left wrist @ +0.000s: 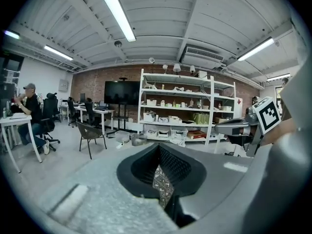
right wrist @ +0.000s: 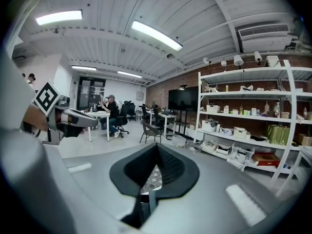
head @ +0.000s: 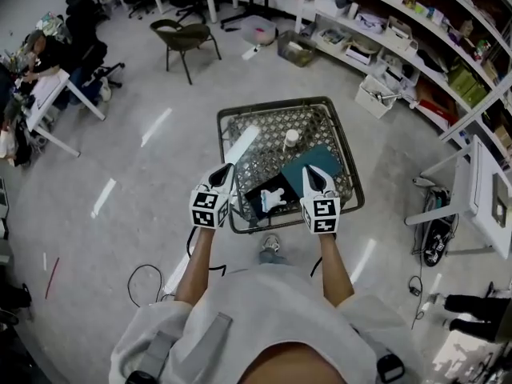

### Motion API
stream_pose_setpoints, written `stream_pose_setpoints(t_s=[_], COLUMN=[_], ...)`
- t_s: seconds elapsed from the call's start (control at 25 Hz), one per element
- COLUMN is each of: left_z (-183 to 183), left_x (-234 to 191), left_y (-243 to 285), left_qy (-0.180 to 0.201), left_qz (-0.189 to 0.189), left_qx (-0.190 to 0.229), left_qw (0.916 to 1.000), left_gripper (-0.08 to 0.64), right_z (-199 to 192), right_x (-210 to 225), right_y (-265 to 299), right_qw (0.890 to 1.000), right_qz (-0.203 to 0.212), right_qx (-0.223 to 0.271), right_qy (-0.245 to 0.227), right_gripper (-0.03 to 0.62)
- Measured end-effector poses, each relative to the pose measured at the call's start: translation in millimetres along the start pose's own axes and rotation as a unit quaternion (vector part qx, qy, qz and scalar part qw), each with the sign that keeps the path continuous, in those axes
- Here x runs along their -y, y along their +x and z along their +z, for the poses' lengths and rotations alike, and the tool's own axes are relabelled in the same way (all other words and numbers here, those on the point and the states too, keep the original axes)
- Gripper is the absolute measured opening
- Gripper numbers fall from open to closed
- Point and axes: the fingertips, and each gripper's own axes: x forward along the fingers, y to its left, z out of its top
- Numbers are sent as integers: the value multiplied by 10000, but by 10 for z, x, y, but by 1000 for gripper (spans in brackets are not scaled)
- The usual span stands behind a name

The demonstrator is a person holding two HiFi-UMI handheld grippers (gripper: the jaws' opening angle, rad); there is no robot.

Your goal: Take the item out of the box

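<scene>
From above, the person stands right up against the little bench [head: 273,105] with the patterned top. A black box [head: 256,198] sits at the near edge, close to the body, so it is easy to reach. Its teal lid [head: 314,166] is off and lies just beside it on the right, which leaves the box open. The white item [head: 276,199] lies inside the box and is not out yet. A small white cup [head: 292,139] stands further back, out of the way. The left hand-held gripper [head: 222,176] is just left of the box. The right hand-held gripper [head: 314,178] is just right of it, over the lid. I think they are held one on each side so that either can go in. Neither seems to touch the item.

In the left gripper view, the jaws are pressed together with nothing between them. The camera looks out across the room at the shelves [left wrist: 175,106], not down into the box. A bit of the patterned bench top shows through the small gap under the tips. So this one is only held ready, I would say.

In the right gripper view it is the same: jaws closed and empty, facing the desks [right wrist: 97,115] far off. To lift the item, one of them will probably have to tip down and open first.
</scene>
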Motion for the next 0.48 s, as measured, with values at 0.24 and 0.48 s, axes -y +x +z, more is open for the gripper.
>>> stream_pose_setpoints(t_s=[0.24,0.48], left_z=[108,124], left_x=[-175,-364], left_y=[303,463], left_qy=[-9,-77], left_qz=[250,489], left_qx=[-30,-78], left_qw=[9997,9987], left_gripper=[3,3], right_z=[81,106], right_x=[265,357], right_y=[447,755], right_qw=[9998,9992], right_qz=[194,408], right_qx=[64,30], right_qy=[9,-17], right_gripper=[0,0])
